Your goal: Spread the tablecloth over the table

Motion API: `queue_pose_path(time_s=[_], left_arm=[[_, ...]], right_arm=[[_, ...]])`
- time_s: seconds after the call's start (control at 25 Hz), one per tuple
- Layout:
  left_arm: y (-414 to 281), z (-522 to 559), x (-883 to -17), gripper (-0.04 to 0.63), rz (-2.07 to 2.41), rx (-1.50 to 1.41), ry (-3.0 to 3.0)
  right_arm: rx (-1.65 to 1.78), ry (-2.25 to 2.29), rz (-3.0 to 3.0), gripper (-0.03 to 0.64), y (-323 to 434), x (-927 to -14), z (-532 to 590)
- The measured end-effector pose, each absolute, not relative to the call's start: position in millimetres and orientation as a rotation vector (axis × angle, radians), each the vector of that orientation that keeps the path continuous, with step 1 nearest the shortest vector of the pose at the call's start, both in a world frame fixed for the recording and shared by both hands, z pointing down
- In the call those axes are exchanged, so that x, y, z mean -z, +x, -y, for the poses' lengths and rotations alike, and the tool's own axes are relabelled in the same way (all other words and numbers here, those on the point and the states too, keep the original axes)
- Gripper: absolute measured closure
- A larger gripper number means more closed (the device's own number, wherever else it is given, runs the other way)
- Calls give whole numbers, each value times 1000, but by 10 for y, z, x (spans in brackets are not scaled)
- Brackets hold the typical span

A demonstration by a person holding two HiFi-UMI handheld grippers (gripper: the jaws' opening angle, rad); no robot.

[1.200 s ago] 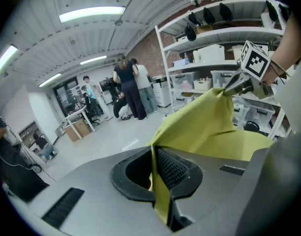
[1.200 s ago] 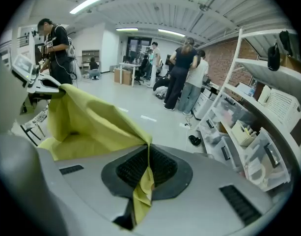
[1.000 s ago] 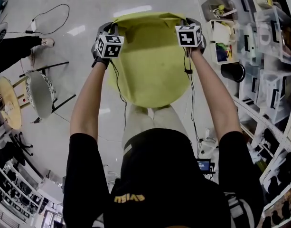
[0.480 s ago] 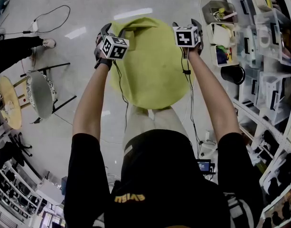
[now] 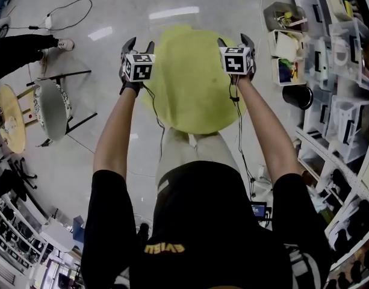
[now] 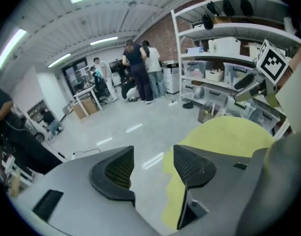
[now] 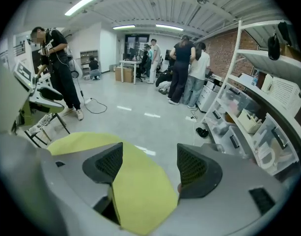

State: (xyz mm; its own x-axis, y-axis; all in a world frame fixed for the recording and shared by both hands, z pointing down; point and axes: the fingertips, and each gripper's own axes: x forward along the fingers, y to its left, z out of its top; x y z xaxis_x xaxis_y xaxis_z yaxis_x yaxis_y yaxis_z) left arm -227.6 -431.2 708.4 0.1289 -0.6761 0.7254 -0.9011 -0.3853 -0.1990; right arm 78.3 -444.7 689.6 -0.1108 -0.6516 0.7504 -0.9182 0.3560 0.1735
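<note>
The yellow-green tablecloth lies draped over a round table and hides its top. My left gripper hovers at the cloth's left edge and is open, with only floor between its fingers. At the cloth's right edge my right gripper also stands open. The right gripper view shows the tablecloth lying below and between the spread jaws, and the pads do not press on it. In the left gripper view the tablecloth shows to the right of the left gripper.
Shelves with plastic bins run along the right, with a black bucket on the floor beside them. A chair and a small wooden table stand at the left. A cable lies on the floor. People stand farther back.
Both grippers opened and let go of the cloth's far edge. The raised edge dropped and the cloth now lies flat over the table. Both grippers sit lower, at its sides.
</note>
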Motion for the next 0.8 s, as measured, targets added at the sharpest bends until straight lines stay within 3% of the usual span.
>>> queue_pose_path(time_s=[0.12, 0.24, 0.6, 0.8], left_arm=[[-2489, 3985, -7263, 337, 1532, -1042, 2068], [-2599, 3499, -7542, 409, 1431, -944, 2016], [-2612, 2432, -8287, 403, 1238, -857, 1841], [-2535, 2400, -8276, 478, 1262, -810, 1828]], right_arm=[[-487, 1379, 1903, 277, 598, -6993, 4187], [-573, 1330, 2019, 296, 316, -7096, 3748], [-707, 1104, 2099, 332, -370, -7462, 2518], [-713, 993, 2098, 357, -503, -7562, 2046]])
